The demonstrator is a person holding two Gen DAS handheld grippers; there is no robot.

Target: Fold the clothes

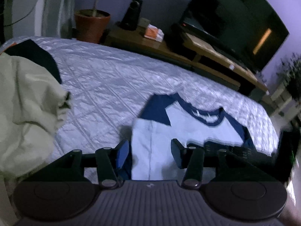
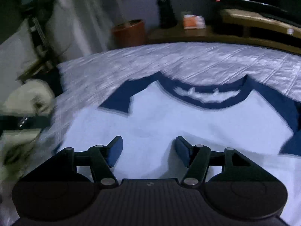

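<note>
Two claws were over the bed, and both stood open with nothing clamped. Your left claw had its blue pads parted over the left edge of the raglan T-shirt; white cloth showed between the pads, but whether either pad touched it you could not tell from that view. Your right claw was spread wider above the shirt's white front, its pads clear of the fabric on both sides.

The T-shirt, white with navy sleeves and a navy collar, lay face up on the pale quilted bedspread, collar toward the far edge of the bed, its left sleeve folded in over the chest. A pale cream garment was heaped on the bed to the left, well apart from the shirt, with a dark piece of clothing just behind it.

Beyond the bed stood a terracotta plant pot, a low wooden bench carrying a black speaker and an orange-and-white box, and a dark television.
</note>
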